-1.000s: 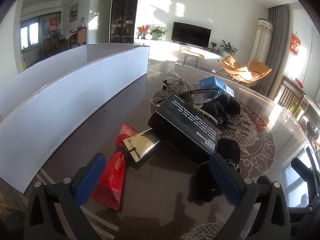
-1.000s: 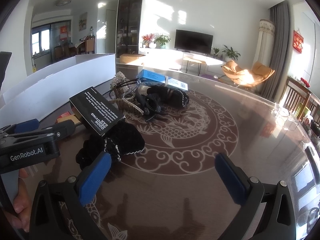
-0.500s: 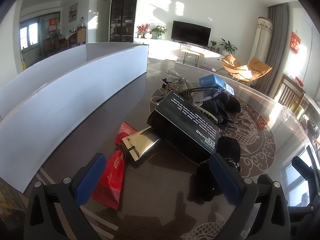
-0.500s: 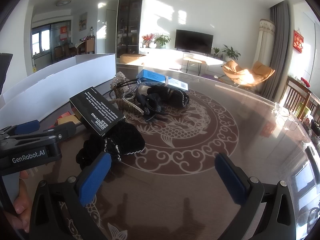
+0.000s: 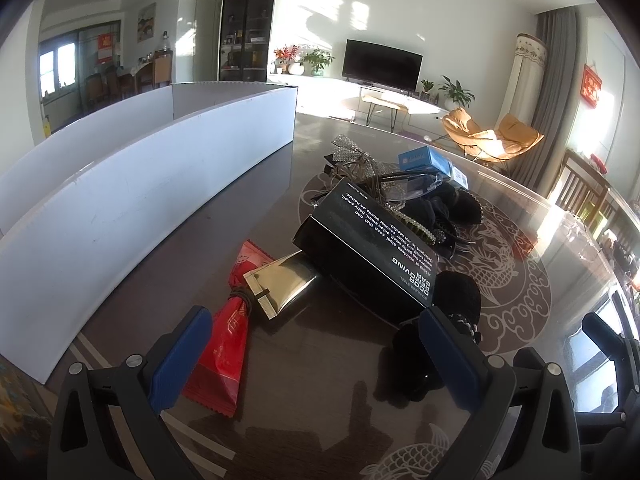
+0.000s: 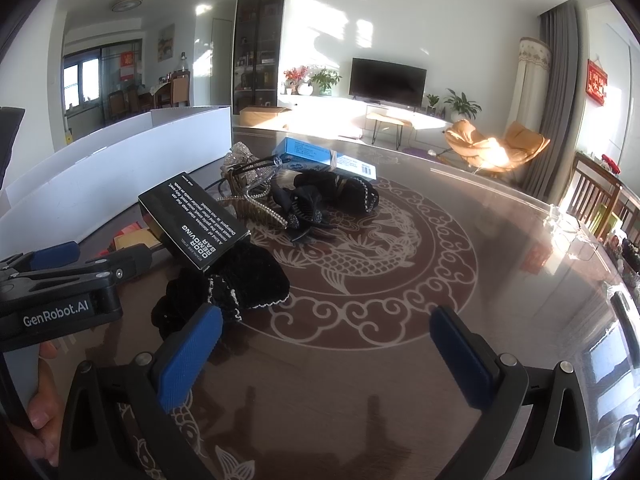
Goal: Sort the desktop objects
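1. Between the wide-spread blue pads of the left gripper (image 5: 316, 350) nothing is held; it hovers over the table (image 5: 320, 412).
2. Just ahead lies a red packet (image 5: 226, 344), its long axis running away from the fingers, with a gold sachet (image 5: 282, 286) across it.
3. Beyond, a black box (image 5: 372, 248) slants toward the white bin (image 5: 132, 188) along the table's left edge.
4. The right gripper (image 6: 324, 354) is equally agape, empty, beside a black velvet scrunchie (image 6: 240, 280).
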